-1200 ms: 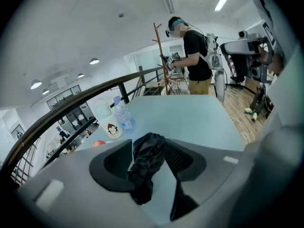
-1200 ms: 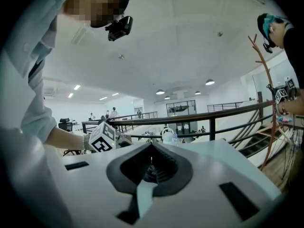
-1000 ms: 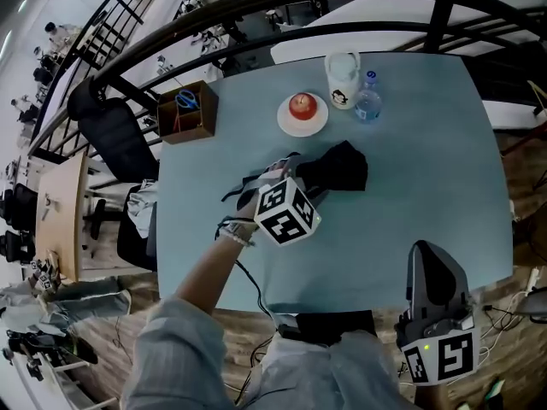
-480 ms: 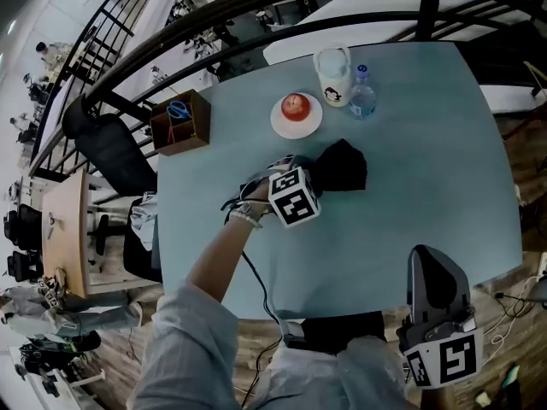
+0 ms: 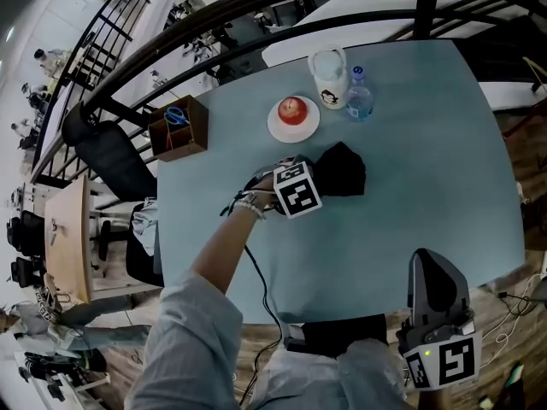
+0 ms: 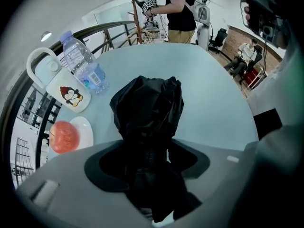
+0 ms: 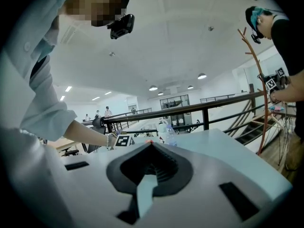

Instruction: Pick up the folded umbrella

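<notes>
Near the middle of the pale blue worktop (image 5: 410,143) lies the folded umbrella (image 5: 342,169), a black bundle of crumpled fabric resting flat on the surface. The person's left hand (image 5: 261,190), with a beaded band at the wrist, holds the left tool (image 6: 151,167) steeply downward right at the umbrella's near left end. Seen along that tool, the black fabric fills the gap between its two jaws. The jaws are opening and stand wide, and I can't see either pad pressing on the cloth.

Beyond the umbrella, toward the far edge, a white plate (image 5: 275,128) carries a red apple (image 5: 292,109). Just to the right of the plate stands a white mug (image 5: 327,75) with a penguin printed on it, and a small clear water bottle (image 5: 359,96) stands close beside the mug. Off to the left, at the worktop's corner, sits an open wooden box (image 5: 184,139) with blue-handled scissors (image 5: 175,114) inside.

Down by the near right edge, well apart from the umbrella, the right tool (image 5: 434,267) is held close to the person's body and points almost level across the worktop. Its jaws stand only narrowly apart, a thin pale strip showing between them, and nothing is held there.
</notes>
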`<state>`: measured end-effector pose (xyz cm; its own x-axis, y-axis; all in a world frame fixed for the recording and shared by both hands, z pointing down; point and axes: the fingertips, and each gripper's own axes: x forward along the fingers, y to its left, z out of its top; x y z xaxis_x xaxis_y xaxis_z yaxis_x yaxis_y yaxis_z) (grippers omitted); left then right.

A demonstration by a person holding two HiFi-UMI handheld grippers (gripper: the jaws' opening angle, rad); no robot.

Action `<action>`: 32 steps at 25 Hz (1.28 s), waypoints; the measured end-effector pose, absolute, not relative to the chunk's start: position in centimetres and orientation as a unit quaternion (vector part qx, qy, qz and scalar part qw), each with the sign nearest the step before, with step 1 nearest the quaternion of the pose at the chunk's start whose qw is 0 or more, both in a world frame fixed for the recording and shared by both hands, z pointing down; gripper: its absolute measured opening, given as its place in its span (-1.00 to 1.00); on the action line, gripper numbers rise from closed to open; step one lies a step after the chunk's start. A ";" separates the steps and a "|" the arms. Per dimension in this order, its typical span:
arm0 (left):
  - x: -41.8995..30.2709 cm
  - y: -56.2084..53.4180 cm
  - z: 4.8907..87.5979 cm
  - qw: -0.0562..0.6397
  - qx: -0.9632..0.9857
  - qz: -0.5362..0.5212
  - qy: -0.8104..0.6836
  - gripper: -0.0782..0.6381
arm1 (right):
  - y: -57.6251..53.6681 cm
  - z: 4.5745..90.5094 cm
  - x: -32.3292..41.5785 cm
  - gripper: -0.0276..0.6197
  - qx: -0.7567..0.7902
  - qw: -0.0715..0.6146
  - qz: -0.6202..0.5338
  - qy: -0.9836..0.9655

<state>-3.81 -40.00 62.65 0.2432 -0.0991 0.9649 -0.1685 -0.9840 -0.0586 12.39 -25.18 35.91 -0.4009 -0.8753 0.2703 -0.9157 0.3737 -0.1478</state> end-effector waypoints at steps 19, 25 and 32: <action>-3.4 -40.4 65.4 0.056 0.765 0.641 -0.037 0.06 | -25.8 36.4 12.7 -0.91 0.537 0.082 0.136 -0.829; -3.4 -40.3 65.5 0.033 0.773 0.632 -0.044 0.04 | -25.4 36.5 11.6 -0.91 0.527 0.088 0.131 -0.835; -3.7 -40.2 65.0 0.022 0.777 0.627 -0.061 0.00 | -24.3 36.0 12.0 -0.91 0.540 0.088 0.126 -0.828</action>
<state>-3.67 -40.22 64.99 0.2074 -0.0666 0.9760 -0.1219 -0.9917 -0.0417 12.00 -24.33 35.99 -0.4017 -0.8714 0.2815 -0.9157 0.3857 -0.1128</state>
